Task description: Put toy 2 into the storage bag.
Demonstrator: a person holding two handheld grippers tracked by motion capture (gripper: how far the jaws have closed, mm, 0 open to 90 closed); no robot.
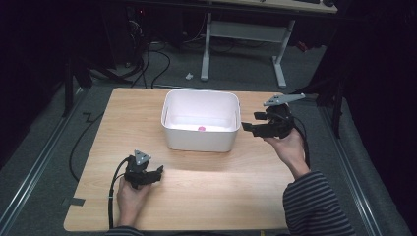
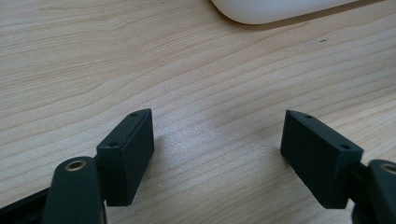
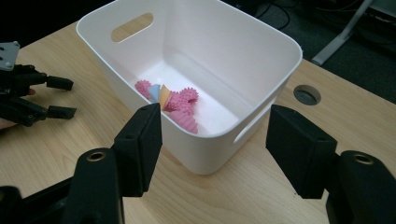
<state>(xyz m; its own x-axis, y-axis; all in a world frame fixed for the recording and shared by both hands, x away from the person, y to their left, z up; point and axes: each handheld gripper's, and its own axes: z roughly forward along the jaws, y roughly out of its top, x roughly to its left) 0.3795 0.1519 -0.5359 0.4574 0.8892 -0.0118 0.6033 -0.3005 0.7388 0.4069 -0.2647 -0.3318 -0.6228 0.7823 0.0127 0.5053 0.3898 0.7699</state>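
Note:
A white plastic bin [image 1: 199,140] with handle slots stands on the wooden table, also seen in the right gripper view [image 3: 233,60]. Inside lie pink spiky toys [image 3: 180,105] with a blue and orange piece among them; a pink bit [image 1: 201,128] shows from above. My right gripper [image 1: 249,125] hovers by the bin's right side, open and empty, jaws pointing at the bin [image 3: 212,135]. My left gripper [image 1: 160,172] rests on the table in front of the bin's left corner, open and empty [image 2: 217,140]; it shows again at the left of the right gripper view [image 3: 65,97].
The wooden table [image 1: 211,191] has bare surface in front of the bin; a round cable hole [image 3: 307,94] is in it beyond the bin. A bit of the bin's base [image 2: 280,9] lies ahead of the left jaws. A desk frame [image 1: 243,44] and cables stand on the floor behind.

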